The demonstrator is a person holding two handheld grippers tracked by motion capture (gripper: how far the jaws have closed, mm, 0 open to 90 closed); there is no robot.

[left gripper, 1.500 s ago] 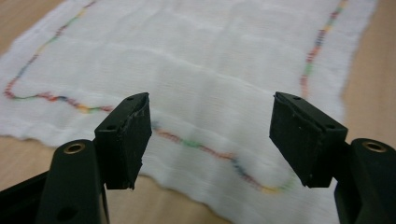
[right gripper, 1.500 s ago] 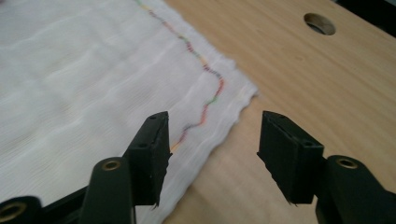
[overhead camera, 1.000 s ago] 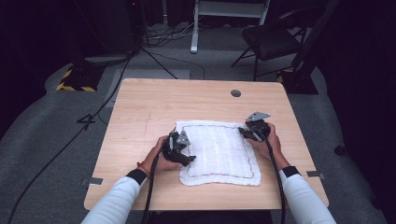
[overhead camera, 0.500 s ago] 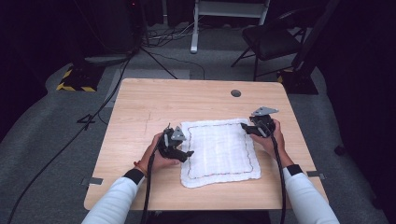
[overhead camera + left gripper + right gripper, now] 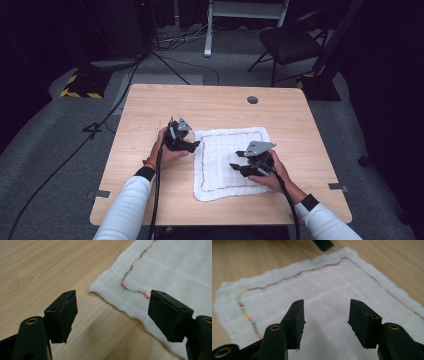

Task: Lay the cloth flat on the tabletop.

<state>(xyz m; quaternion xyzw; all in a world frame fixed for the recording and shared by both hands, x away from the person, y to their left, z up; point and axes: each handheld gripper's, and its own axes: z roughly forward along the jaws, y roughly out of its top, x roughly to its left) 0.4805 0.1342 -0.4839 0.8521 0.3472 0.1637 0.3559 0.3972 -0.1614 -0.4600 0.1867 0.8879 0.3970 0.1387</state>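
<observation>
My left tool point(image 5: 181, 136) and right tool point(image 5: 250, 162) are both spread wide. The cloth point(image 5: 225, 150) lies flat mid-frame on the worktop point(image 5: 150, 110). A thin pinch might slip, bunching it.

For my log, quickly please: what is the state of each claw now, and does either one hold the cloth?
Left claw: open, holding nothing, at a corner of the cloth.
Right claw: open, holding nothing, above the cloth.

One white cloth point(image 5: 231, 159), one table point(image 5: 150, 115), two tongs, one chair point(image 5: 290, 42).
</observation>
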